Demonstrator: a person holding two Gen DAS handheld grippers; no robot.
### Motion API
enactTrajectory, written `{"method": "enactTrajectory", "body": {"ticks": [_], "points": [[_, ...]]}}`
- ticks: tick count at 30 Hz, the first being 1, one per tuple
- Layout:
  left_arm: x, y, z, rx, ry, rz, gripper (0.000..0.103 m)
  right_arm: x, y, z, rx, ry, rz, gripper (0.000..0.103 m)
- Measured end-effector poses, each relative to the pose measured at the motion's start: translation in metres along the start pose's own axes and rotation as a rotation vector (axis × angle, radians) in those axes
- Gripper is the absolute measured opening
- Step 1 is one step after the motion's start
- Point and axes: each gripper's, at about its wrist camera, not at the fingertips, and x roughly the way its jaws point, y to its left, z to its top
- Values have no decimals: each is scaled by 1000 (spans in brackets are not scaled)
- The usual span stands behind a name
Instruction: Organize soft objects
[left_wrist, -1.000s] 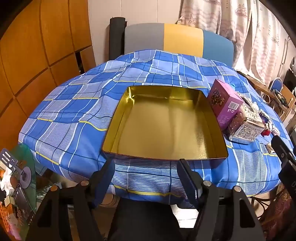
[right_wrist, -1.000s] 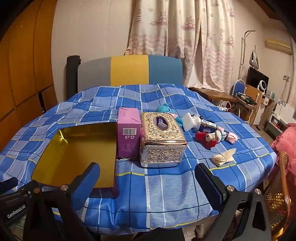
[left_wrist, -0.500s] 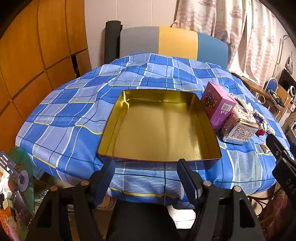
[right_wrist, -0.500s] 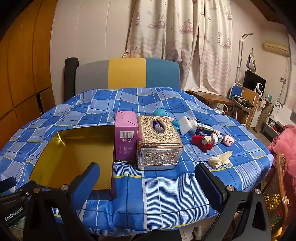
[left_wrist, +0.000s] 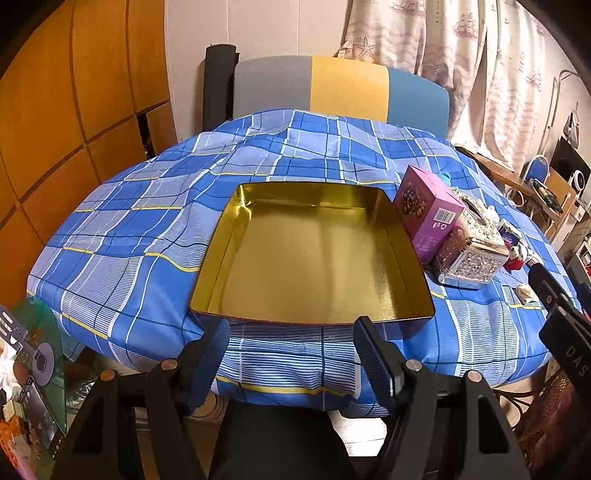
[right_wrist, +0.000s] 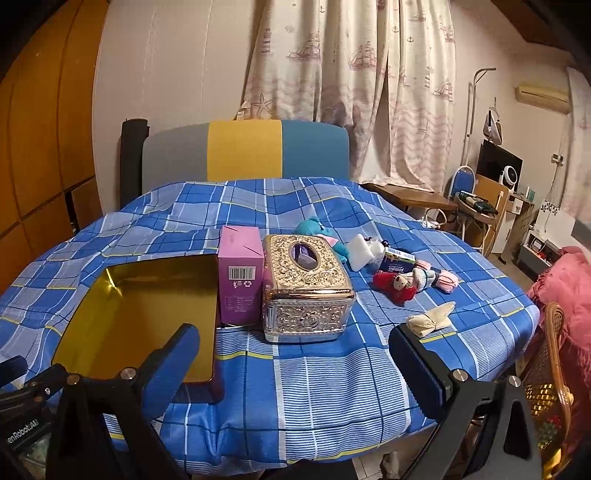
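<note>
So both grippers backed off vs 1 s ago; more tablecloth shows below the gold tin (left_wrist: 314, 254). Left gripper (left_wrist: 288, 354) jaws apart, empty, tin straight ahead. Right gripper (right_wrist: 295, 362) jaws wide, empty; soft toys (right_wrist: 397, 282) ahead-right, beyond tissue box (right_wrist: 306, 288). Nothing sorted yet imo.

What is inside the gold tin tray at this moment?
The gold tin tray holds nothing: both views show its bare shiny floor. From the right wrist view, the right gripper's left finger covers one near corner; the left wrist view shows that corner bare too.
</note>
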Motion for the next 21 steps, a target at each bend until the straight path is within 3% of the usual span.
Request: {"method": "enactTrajectory", "body": {"ticks": [21], "points": [[1, 2, -1, -9, -3, -22, 71, 2, -4, -1, 3, 5, -1, 103]]}}
